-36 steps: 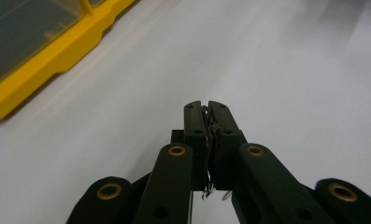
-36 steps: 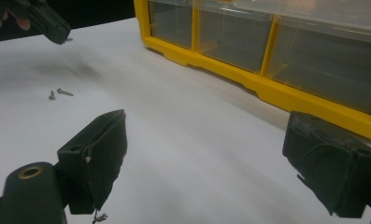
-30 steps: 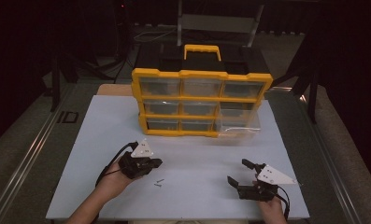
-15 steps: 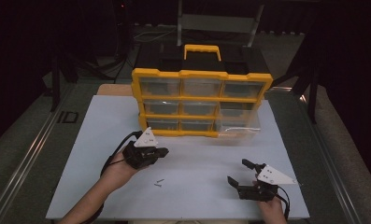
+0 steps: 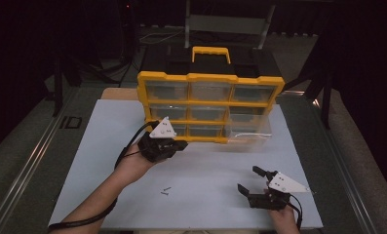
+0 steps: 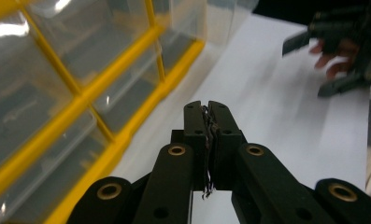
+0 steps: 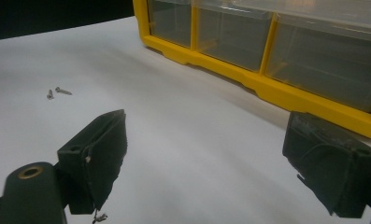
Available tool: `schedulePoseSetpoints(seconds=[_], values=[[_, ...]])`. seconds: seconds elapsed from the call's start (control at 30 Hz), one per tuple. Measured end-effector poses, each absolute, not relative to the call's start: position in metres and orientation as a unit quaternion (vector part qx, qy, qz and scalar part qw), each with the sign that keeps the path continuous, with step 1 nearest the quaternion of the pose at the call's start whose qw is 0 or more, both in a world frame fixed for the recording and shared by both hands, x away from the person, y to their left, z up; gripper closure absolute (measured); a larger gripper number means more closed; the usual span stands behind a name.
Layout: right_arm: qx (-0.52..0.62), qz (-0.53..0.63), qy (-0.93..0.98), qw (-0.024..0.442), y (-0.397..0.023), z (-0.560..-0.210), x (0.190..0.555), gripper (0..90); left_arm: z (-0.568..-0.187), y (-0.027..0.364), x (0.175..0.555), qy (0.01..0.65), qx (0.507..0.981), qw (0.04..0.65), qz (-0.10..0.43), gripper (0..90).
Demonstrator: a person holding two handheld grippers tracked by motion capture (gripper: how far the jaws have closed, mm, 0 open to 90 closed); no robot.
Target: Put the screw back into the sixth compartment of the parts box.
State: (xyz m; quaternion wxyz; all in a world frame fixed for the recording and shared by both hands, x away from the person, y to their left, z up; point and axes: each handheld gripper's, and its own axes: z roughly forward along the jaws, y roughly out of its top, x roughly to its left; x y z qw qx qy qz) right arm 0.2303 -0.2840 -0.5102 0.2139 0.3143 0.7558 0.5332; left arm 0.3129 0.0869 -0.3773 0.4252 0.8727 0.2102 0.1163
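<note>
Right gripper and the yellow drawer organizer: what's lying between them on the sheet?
Nothing. In the right gripper view, bare white sheet runs from the open right gripper to the organizer; two small screws lie off to the side.

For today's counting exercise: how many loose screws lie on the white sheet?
2. The first screw and the second screw lie side by side on the white sheet, between the two hands, in front of the yellow organizer. Its drawers may hide more.
</note>
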Motion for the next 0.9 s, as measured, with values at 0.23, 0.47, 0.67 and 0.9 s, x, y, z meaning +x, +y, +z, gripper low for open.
schedulePoseSetpoints(seconds=[0.23,0.47,0.67,0.9], values=[[0.313,0.534,0.755,0.214,-0.284,-0.51,0.23,13.8,-0.361,0.072,0.324,0.2,0.869,0.435,0.123,88.5],[0.314,0.535,0.755,0.214,-0.285,-0.51,0.23,13.8,-0.352,0.059,0.332,0.191,0.868,0.44,0.124,88.4],[0.314,0.534,0.756,0.214,-0.285,-0.51,0.23,13.8,-0.345,0.046,0.339,0.187,0.863,0.451,0.129,88.4],[0.313,0.533,0.756,0.214,-0.285,-0.51,0.231,13.8,-0.336,0.029,0.347,0.18,0.858,0.464,0.128,88.4]])
